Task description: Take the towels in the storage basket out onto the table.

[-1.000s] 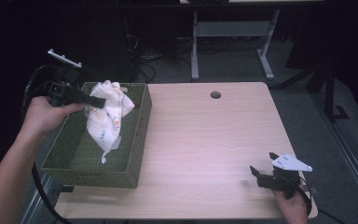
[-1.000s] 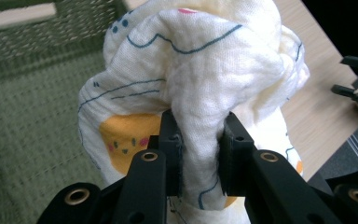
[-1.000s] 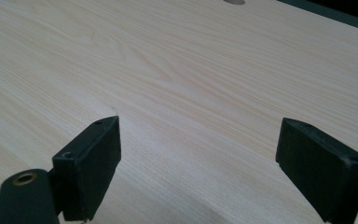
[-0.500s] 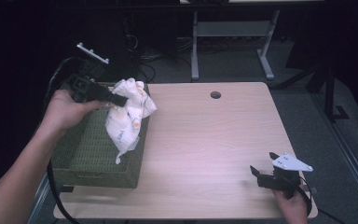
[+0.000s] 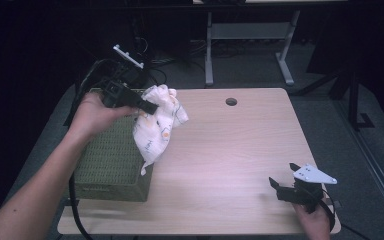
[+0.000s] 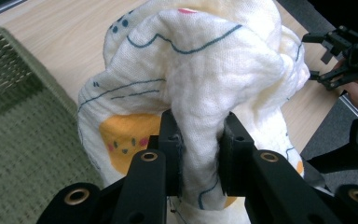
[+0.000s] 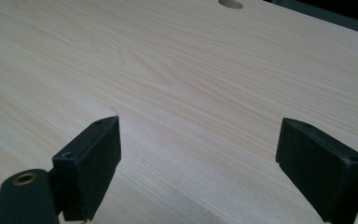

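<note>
- Cloth (image 5: 159,125), a soft white muslin with a crinkled weave, hangs in a bunch left of centre in the high view, over the right edge of the basket (image 5: 111,155) and the bare wood beside it.
- Its upper folds are pinched in the left tool (image 5: 149,106), whose jaws are closed on a thick gather of the fabric; the rest droops below to a narrow point near the basket's right wall.
- In the left gripper view the cloth (image 6: 200,88) fills the middle of the frame, bulging up and over the two black jaws of the left tool (image 6: 199,158), which squeeze a fold between them.
- Printed on it are thin dark blue lines, small blue dots and an orange patch with a little face.
- The basket is olive green, rectangular and tightly woven, sitting at the left side of the worktop (image 5: 240,150).
- The worktop is pale wood-grain laminate with rounded corners and a round cable hole (image 5: 231,101) near its far edge.
- The right tool (image 5: 284,186), held by a hand (image 5: 314,222) at the lower right of the high view, hovers low over the wood with its jaws spread wide and nothing between them.
- In the right gripper view its blocky black jaws stand far apart above bare wood grain (image 7: 191,84).
</note>
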{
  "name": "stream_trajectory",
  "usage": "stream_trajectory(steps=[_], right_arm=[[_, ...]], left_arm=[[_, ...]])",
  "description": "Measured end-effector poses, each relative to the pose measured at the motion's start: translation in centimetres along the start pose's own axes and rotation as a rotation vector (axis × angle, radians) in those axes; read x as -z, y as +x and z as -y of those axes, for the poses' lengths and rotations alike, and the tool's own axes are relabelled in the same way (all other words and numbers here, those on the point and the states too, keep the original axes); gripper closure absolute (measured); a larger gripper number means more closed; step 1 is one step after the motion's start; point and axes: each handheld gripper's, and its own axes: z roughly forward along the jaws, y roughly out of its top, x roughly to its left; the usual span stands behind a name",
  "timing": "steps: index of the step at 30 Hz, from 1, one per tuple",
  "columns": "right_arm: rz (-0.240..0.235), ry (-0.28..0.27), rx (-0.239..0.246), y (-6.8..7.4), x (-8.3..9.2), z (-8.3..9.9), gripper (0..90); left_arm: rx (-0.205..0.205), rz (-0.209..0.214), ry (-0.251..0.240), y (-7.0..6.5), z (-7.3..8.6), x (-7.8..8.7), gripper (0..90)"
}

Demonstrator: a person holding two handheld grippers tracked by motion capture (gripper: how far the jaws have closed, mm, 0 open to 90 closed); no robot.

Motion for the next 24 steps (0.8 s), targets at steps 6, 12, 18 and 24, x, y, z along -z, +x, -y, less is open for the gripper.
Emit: stream_trajectory(steps=[6, 12, 18, 24], right_arm=[[-0.001, -0.004, -0.007, 0.0, 0.1, 0.0, 13.6], [0.003, -0.007, -0.018, -0.1, 0.1, 0.1, 13.6], [0.000, -0.014, -0.018, -0.1, 0.2, 0.0, 13.6], [-0.001, -0.019, -0.021, -0.2, 0.3, 0.0, 13.6]], left_arm=[[-0.010, 0.015, 0.007, -0.6, -1.1, -1.4, 73.7], [-0.031, 0.014, 0.016, -1.2, -2.1, -2.4, 73.7], [-0.038, 0.018, 0.024, -1.7, -3.2, -3.9, 73.7], [-0.046, 0.022, 0.044, -2.2, -4.3, -5.6, 73.7]])
